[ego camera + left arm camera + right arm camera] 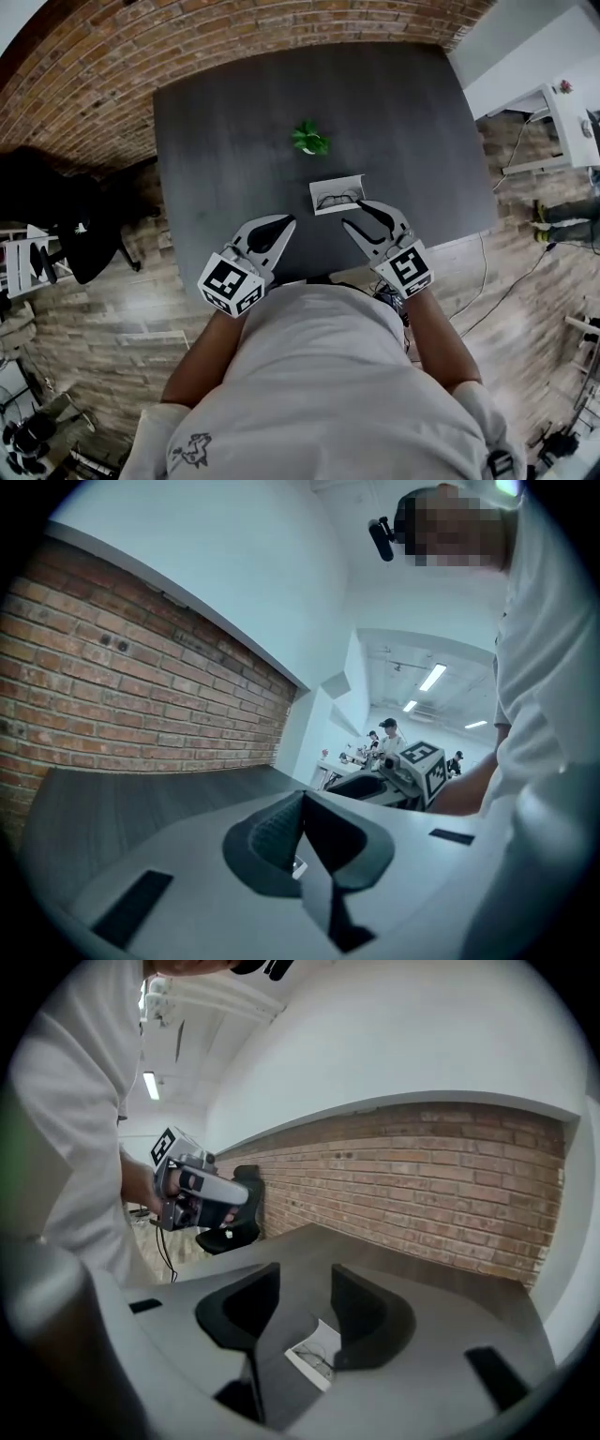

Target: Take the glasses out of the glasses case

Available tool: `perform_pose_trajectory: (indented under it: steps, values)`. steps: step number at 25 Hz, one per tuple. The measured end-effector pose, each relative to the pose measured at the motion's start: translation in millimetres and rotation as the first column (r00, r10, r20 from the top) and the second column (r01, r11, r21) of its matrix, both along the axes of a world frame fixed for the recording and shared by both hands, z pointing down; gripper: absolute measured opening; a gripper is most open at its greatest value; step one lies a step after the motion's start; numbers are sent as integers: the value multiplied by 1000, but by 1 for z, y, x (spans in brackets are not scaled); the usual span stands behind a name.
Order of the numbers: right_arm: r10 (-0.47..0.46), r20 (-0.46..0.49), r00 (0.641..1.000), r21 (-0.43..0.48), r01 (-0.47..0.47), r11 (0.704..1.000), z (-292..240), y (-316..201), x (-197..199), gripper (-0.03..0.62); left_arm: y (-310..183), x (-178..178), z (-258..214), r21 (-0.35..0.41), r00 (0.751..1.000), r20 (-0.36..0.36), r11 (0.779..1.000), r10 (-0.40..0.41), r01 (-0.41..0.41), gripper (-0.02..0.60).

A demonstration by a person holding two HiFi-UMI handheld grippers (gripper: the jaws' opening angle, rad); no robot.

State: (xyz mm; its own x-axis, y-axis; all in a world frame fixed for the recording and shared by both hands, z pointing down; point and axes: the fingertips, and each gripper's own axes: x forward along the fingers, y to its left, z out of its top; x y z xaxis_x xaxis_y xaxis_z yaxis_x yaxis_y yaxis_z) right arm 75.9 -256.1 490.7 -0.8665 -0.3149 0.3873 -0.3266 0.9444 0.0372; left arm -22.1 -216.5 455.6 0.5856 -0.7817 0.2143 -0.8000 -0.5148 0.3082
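Head view is showing the right gripper [353, 214] hanging wide open, holding nothing. It is nearer than the shut, empty left gripper [283, 226]. Just past its tips, the open glasses case [339, 183] is lying sideways on the table [216, 141], glasses [336, 200] inside.

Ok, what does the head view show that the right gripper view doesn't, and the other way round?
Head view only: the small green plant farther up the table. Right gripper view only: the ceiling lights, and the glasses case seen through the gap between the right gripper's open jaws, not touched. Both: the dark table, the open case with glasses inside, the left gripper and the brick wall.
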Motion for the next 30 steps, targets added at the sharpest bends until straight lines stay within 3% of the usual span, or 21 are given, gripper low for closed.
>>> perform_pose_trajectory:
  steps: [7, 11, 30]
  values:
    - [-180, -115, 977, -4, 181, 984, 43, -21, -2, 152, -11, 3, 22, -54, 994, 17, 992, -110, 111, 11]
    - [-258, -183, 949, -31, 257, 966, 71, -24, -6, 137, -16, 7, 33, -79, 992, 23, 989, -127, 128, 11]
    - [-435, -447, 782, -124, 427, 896, 211, -34, -2, 78, -29, 6, 104, -210, 984, 54, 961, -171, 179, 11]
